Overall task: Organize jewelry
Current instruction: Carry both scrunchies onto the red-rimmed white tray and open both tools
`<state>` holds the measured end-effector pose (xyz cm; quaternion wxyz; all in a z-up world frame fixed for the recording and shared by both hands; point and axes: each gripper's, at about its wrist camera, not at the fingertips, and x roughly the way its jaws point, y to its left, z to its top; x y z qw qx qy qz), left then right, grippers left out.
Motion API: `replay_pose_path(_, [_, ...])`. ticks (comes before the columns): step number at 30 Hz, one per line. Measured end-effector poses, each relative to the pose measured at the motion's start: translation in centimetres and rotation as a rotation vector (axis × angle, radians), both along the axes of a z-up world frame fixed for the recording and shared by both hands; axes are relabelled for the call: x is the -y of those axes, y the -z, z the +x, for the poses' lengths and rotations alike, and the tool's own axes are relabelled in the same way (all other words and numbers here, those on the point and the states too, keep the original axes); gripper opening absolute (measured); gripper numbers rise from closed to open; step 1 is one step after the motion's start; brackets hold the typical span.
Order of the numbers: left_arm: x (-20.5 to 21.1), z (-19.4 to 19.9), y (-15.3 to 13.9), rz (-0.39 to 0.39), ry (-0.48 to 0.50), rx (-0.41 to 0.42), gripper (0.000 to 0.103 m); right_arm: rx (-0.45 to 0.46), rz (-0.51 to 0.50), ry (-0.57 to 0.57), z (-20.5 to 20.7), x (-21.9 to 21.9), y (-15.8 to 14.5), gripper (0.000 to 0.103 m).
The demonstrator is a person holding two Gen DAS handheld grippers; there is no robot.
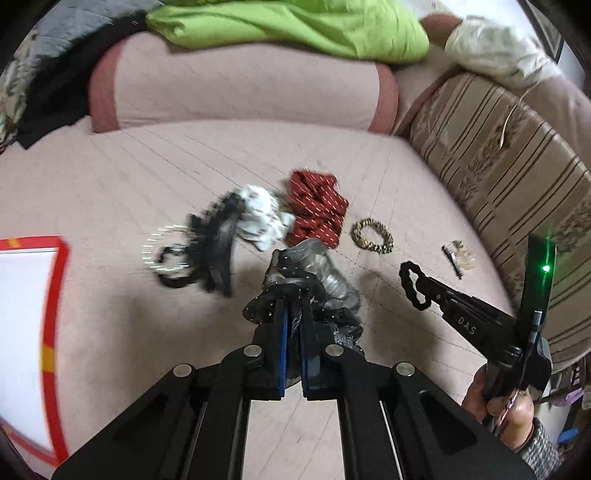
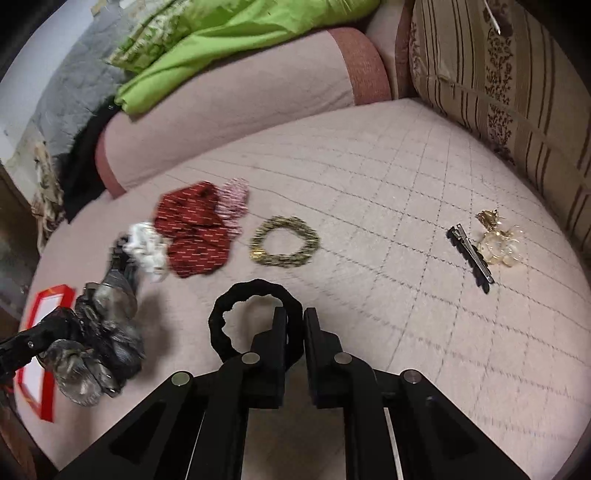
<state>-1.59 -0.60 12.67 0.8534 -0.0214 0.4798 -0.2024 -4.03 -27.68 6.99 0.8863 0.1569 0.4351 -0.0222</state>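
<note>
My left gripper [image 1: 293,295] is shut on a black and silver scrunchie [image 1: 321,273], held above the pink quilted bed; it also shows in the right wrist view [image 2: 96,332]. My right gripper [image 2: 294,317] is shut on a black hair tie [image 2: 255,325], also seen in the left wrist view [image 1: 415,286]. On the bed lie a red patterned scrunchie [image 2: 195,232], a white scrunchie [image 2: 147,247], a gold bead bracelet [image 2: 284,242], a black hair clip [image 2: 471,258] and gold earrings [image 2: 496,243]. A black headband and dark ties [image 1: 207,251] lie left, blurred.
A red-framed white tray [image 1: 29,332] lies at the bed's left edge. A pink bolster [image 1: 240,85] with green cloth [image 1: 295,26] on it runs along the back. A striped cushion [image 1: 509,166] lines the right side.
</note>
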Motion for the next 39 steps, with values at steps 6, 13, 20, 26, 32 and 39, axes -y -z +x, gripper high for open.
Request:
replay_pose_path(6, [-9.0, -1.4, -2.6, -0.028, -0.124, 0.045, 0.005, 0.032, -0.011, -0.119, -1.6, -5.9, -4.1, 0.01])
replay_pose_path(13, [-21.0, 0.0, -3.0, 0.033, -0.342, 0.084, 0.005, 0.028, 0.02, -0.318, 0.4, -16.8, -6.5, 0.01])
replay_pose_path(20, [-30.7, 4.0, -0.7, 0.025, -0.52, 0.041, 0.005, -0.016, 0.1, -0.475, 5.4, -29.5, -6.0, 0.01])
replay_pose_path(26, [-35.5, 8.6, 2.4, 0.007, -0.619, 0.01, 0.005, -0.059, 0.004, -0.563, 10.1, -38.8, -3.5, 0.01])
replay_pose_path(32, [-40.0, 10.2, 4.7, -0.036, -0.709, -0.028, 0.006, -0.082, -0.105, -0.602, 13.5, -44.0, -0.3, 0.011])
replay_pose_path(39, [-40.6, 10.2, 5.0, -0.012, -0.723, 0.007, 0.015, -0.099, -0.17, -0.604, 15.0, -45.2, 2.1, 0.012])
